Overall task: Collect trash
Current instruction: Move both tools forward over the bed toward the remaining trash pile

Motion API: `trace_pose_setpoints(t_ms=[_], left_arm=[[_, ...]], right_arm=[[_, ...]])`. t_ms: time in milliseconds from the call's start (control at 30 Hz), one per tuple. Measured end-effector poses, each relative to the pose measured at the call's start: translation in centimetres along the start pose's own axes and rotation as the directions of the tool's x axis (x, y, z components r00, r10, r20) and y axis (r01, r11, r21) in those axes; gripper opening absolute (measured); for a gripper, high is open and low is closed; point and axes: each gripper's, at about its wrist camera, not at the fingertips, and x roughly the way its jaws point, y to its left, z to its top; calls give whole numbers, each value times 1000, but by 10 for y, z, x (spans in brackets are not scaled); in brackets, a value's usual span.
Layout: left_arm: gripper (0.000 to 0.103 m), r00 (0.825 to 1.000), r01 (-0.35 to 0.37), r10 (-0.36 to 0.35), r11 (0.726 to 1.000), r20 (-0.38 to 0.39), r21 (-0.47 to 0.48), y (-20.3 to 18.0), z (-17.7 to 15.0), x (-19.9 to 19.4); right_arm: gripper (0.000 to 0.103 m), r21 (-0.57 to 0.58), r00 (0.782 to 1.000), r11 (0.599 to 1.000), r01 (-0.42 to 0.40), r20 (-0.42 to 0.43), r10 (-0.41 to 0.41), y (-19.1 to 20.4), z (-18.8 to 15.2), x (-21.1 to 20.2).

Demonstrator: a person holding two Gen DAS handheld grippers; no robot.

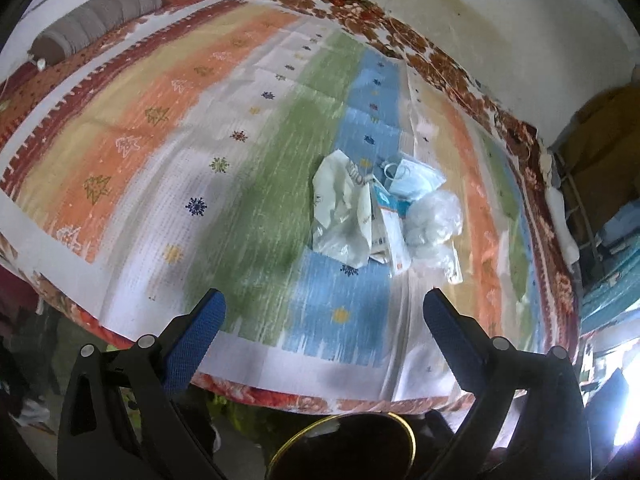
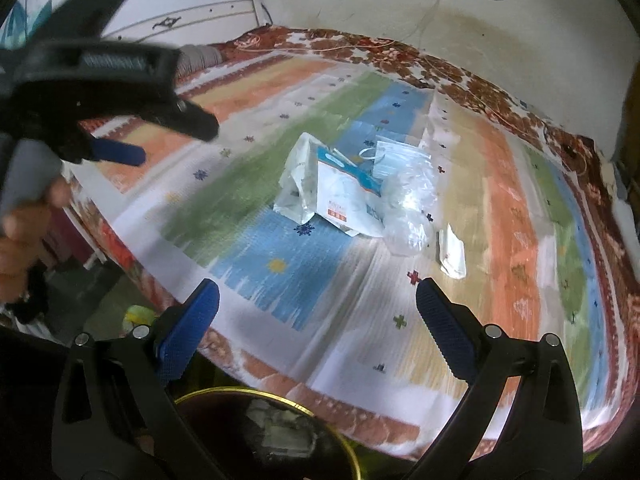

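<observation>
Directly below both cameras: dark round bin with brass-coloured rim (image 2: 352, 450), some scrap inside. Trash pile (image 1: 380, 208) of crumpled white bags, printed packet, blue face mask and clear plastic lies mid-bed on striped multicoloured bedspread (image 1: 160, 160). Left gripper (image 1: 324, 320) and right gripper (image 2: 318, 304) both spread wide, empty, hovering near the bed edge, well short of the pile.
</observation>
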Motion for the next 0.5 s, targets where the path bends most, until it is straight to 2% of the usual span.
trace_pose_setpoints(t_ms=[67, 133, 333, 500], left_arm=[[97, 1000, 19, -19, 999, -11, -26, 4, 4, 5], [97, 1000, 11, -11, 999, -21, -31, 6, 6, 12], [97, 1000, -6, 5, 1000, -29, -29, 13, 12, 23], [97, 999, 15, -17, 998, -27, -55, 17, 12, 33]], right_arm=[[93, -10, 1000, 1000, 13, -11, -13, 0, 3, 11], [93, -18, 999, 999, 45, -25, -45, 0, 7, 24], [91, -33, 997, 997, 73, -35, -74, -4, 15, 52], [83, -51, 994, 994, 101, -29, -102, -6, 23, 72]])
